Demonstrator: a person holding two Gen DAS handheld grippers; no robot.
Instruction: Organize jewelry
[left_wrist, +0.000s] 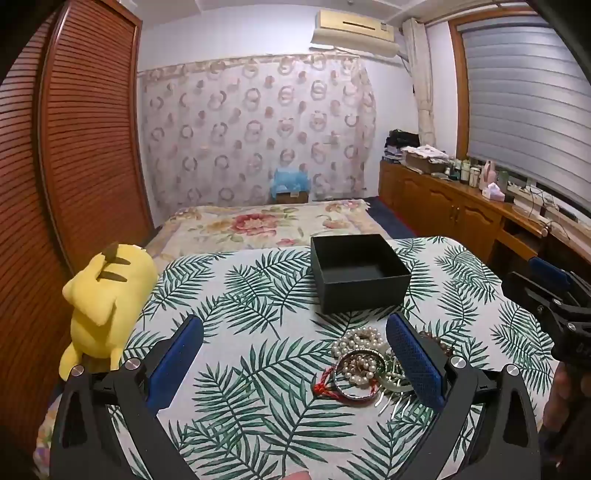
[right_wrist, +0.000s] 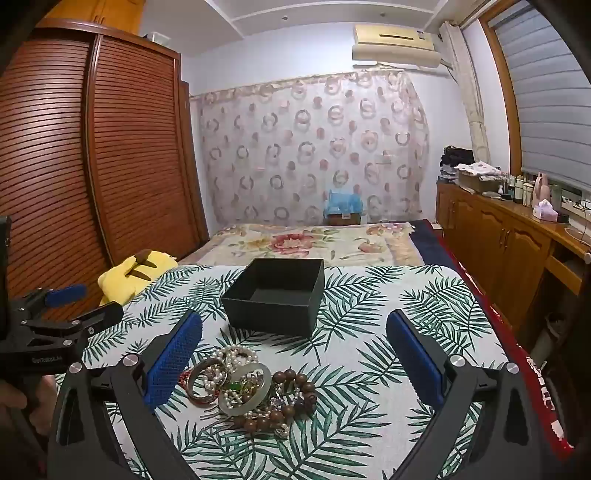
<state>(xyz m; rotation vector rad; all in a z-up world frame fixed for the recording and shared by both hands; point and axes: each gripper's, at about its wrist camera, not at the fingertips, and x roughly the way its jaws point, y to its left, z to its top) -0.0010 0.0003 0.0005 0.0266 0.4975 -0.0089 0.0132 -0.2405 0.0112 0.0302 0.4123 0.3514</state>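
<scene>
Right wrist view, leaf-print tablecloth (right_wrist: 369, 332), bedroom, bed (right_wrist: 314, 240), both tongs (right_wrist: 295, 354) spread wide, empty.

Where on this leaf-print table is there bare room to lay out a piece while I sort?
Bare cloth lies left of the jewelry pile, between it and the yellow plush, and right of the pile toward the table edge. The black box is empty inside. The strip between box and pile is narrow, and the pile itself is tangled.

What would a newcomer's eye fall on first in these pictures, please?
Probably the tangled jewelry pile on the leaf-print tablecloth, with the empty black box just behind it. Next, the yellow plush toy at the table's left edge.
</scene>
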